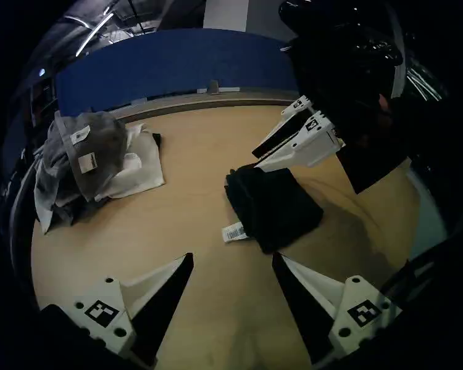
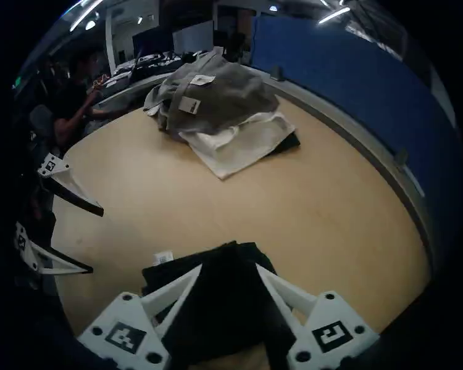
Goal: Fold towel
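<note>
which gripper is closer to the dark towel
Right. The right gripper has its tips on the dark towel; the left gripper hangs back over the table, short of it.

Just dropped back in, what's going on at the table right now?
The dark towel lies folded into a compact block on the wooden table. The right gripper is down at one edge of it; whether it pinches the cloth, I cannot tell. The left gripper hovers open, just off the towel. A pile of grey and white cloths sits apart, nearer the blue partition.
</note>
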Tool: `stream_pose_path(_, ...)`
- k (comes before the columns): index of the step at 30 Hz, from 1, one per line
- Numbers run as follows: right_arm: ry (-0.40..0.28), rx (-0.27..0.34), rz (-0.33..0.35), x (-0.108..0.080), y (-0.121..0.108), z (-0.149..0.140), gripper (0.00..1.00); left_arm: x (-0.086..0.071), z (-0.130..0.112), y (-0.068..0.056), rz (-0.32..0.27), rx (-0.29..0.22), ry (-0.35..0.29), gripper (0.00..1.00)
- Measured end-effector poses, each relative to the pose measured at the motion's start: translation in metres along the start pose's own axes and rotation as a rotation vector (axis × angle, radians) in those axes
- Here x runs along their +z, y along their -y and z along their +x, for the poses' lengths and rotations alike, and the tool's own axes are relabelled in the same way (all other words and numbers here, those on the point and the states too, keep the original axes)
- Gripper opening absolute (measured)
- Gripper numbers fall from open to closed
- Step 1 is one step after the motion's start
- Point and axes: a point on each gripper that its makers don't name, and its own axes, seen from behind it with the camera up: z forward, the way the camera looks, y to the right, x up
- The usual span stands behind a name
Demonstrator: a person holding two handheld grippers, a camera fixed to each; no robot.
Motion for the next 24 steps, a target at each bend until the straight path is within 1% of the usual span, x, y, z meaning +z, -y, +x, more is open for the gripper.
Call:
stream_pose_path(1,-0.001,-0.002,-0.004,0.0,-0.001,0.0,0.5,0.0,0.0,0.0,0.0,0.0,0.0,0.95)
stream_pose_path(2,-0.002,-0.003,-0.007,0.0,-0.001,0.0,0.55,-0.001,0.0,0.001,0.0,0.0,-0.001,0.95)
stream_pose_path(4,-0.002,-0.006,-0.011,-0.001,-0.001,0.0,0.56,-0.001,0.0,0.001,0.0,0.001,-0.001,0.95)
stream_pose_path(7,0.0,-0.009,-0.015,-0.001,-0.002,-0.001,0.67,-0.001,0.001,0.001,0.001,0.003,-0.002,0.95)
stream_pose_path(8,0.0,-0.01,-0.016,-0.001,-0.002,-0.001,0.71,-0.001,0.001,0.001,0.001,0.003,-0.002,0.95)
stream_pose_path(10,0.0,-0.013,-0.024,-0.002,-0.003,-0.002,0.85,-0.002,0.001,0.001,0.001,0.004,-0.002,0.95)
stream_pose_path(12,-0.001,-0.018,-0.033,-0.002,-0.003,-0.003,0.95,-0.002,0.001,0.001,0.0,0.004,-0.003,0.95)
stream_pose_path(15,0.003,-0.026,-0.036,-0.004,-0.002,-0.006,1.0,-0.002,0.002,0.0,0.0,0.006,-0.005,0.95)
stream_pose_path(20,0.004,-0.024,-0.042,-0.011,0.0,-0.013,1.0,-0.004,0.002,0.0,0.001,0.007,-0.007,0.95)
stream_pose_path(24,0.003,-0.007,-0.043,-0.017,0.001,-0.02,1.0,-0.006,0.002,-0.001,0.002,0.007,-0.009,0.95)
